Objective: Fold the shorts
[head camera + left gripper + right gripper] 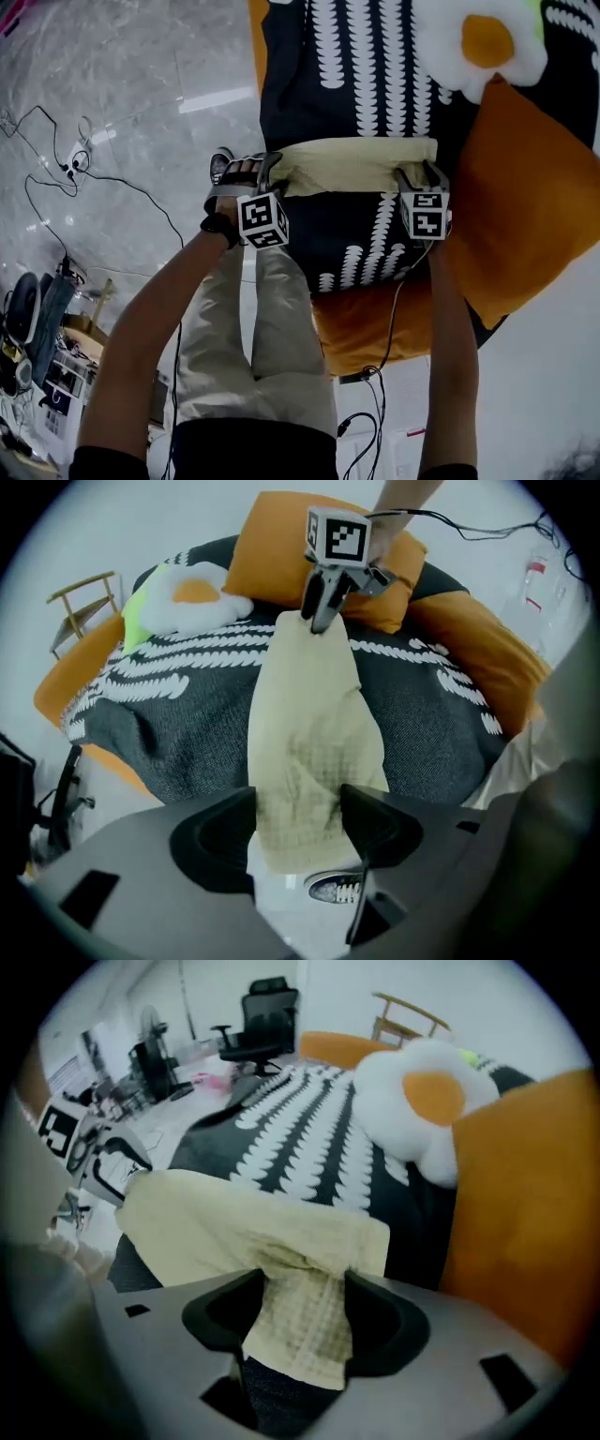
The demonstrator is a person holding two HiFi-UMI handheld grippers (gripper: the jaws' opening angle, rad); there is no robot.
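The fingers [211, 841] of the left gripper [298, 819] are held partly apart, and one end of the pale yellow shorts [314, 733] lies loosely between them, not pinched. The right gripper [300, 1307] is parted in the same way around the other end, where the cloth is bunched. The shorts are stretched as a folded band across the dark patterned bed [356, 75], near an orange pillow [525, 206].
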